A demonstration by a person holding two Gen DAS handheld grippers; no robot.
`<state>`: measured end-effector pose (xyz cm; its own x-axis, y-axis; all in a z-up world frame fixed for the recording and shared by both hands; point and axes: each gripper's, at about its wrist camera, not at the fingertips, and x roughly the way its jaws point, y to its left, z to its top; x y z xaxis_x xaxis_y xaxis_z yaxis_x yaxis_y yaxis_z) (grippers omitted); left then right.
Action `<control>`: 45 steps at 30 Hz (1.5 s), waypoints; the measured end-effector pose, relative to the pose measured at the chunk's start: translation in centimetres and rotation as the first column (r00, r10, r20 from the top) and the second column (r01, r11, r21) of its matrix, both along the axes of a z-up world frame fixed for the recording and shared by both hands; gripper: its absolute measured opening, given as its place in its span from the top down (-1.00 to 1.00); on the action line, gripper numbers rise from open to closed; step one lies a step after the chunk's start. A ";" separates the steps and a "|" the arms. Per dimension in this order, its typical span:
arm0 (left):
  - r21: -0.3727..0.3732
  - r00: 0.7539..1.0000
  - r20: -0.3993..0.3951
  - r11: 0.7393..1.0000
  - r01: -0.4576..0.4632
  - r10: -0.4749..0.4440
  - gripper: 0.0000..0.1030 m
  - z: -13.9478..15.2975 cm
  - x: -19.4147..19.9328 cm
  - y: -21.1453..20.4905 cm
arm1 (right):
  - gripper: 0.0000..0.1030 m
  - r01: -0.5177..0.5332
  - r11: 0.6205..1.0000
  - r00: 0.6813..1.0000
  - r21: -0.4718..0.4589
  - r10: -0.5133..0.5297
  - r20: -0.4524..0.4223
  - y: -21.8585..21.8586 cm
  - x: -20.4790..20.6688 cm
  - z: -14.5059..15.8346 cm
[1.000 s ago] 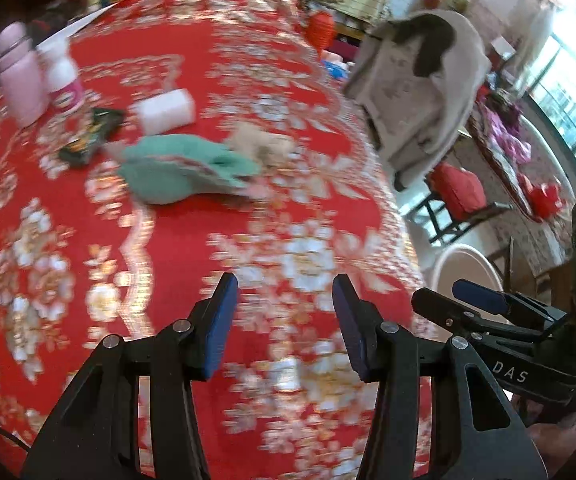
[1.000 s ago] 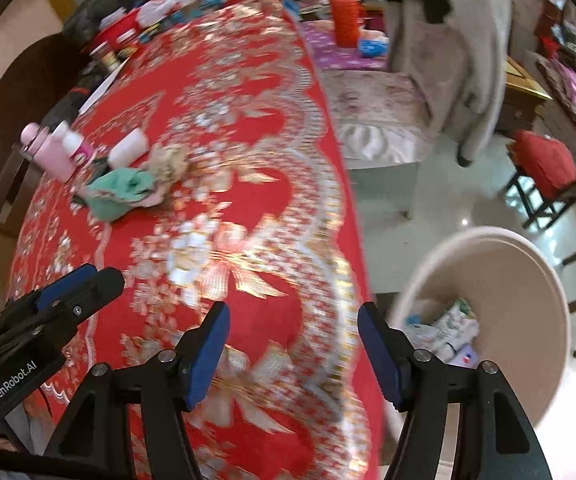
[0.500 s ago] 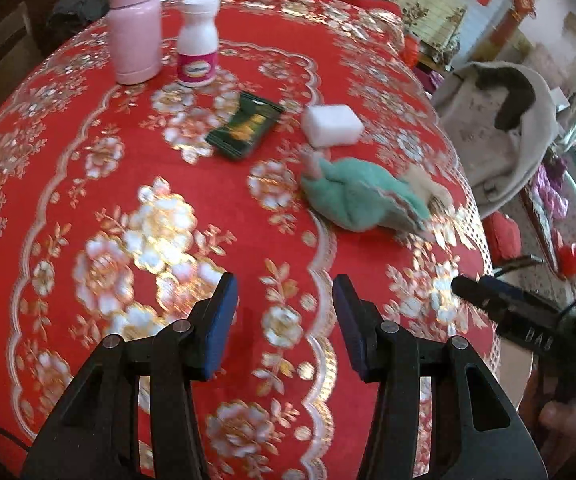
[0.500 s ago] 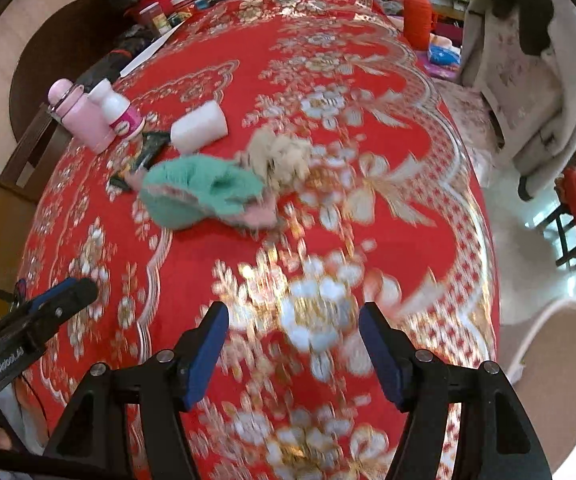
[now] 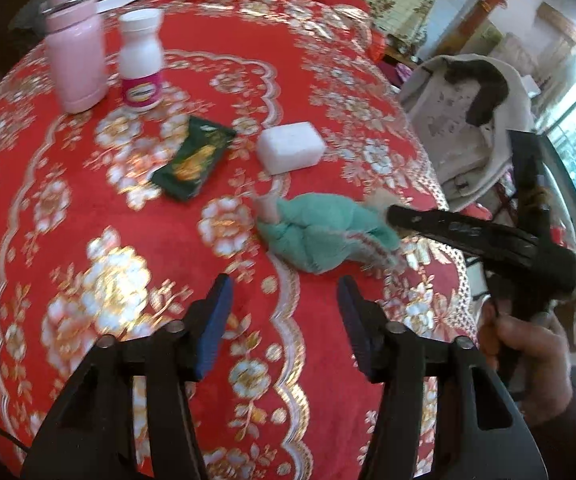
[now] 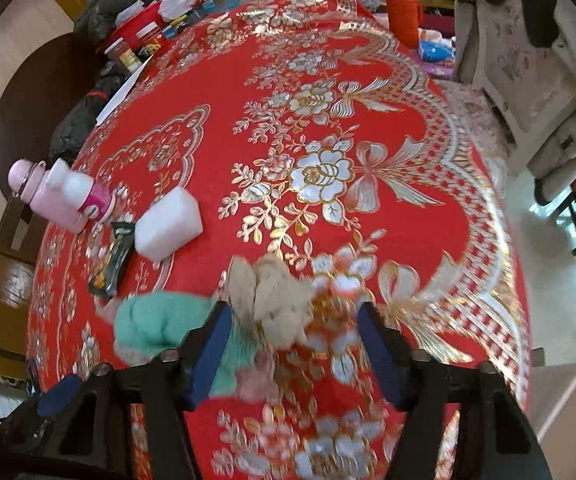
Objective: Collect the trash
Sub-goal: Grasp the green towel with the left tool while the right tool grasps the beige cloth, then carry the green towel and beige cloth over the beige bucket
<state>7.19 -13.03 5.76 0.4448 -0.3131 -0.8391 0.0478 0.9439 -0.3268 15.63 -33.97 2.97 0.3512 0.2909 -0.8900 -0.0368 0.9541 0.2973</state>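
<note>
Left wrist view: left gripper jaws opening, nothing between them, over red bench; green cloth just beyond.
Right wrist view: right gripper jaws closing around beige crumpled wad, pads not yet pressing; green cloth left of it.

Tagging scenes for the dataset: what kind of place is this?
Most likely a lived-in home dining or living room. A table under a red and gold floral tablecloth holds a pink flask, and a coat hangs over a chair beside it.
</note>
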 end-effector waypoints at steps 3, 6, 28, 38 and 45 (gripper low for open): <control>-0.009 0.999 0.011 0.999 0.034 -0.033 -0.11 0.2 1.5 -0.6 | 0.51 -0.010 1.000 1.000 0.021 0.010 -0.004 -0.1 0.7 -0.7; -0.013 0.998 0.029 0.998 0.065 -0.064 -0.18 0.6 3.3 -1.0 | 0.53 -0.008 0.999 0.999 -0.051 0.010 0.046 -0.7 0.4 0.3; 0.211 0.921 -0.039 0.897 0.388 -0.388 0.28 -2.2 7.0 -6.6 | 0.53 0.048 0.998 0.998 0.042 -0.049 0.026 -5.5 -2.8 0.2; 0.145 0.947 -0.050 0.936 0.321 -0.317 0.32 -1.0 1.9 -7.1 | 0.53 0.030 0.998 0.998 0.046 -0.032 0.051 -5.8 -6.1 1.9; 0.146 0.957 -0.035 0.945 0.292 -0.290 0.32 0.0 -0.6 -8.6 | 0.53 0.039 0.998 0.997 0.041 -0.042 0.066 -6.8 -9.3 2.9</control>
<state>6.55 -21.60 5.77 0.3419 -0.2994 -0.8908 0.3239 0.9273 -0.1873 6.30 -40.78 5.82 0.4212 0.3102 -0.8523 -0.0195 0.9426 0.3334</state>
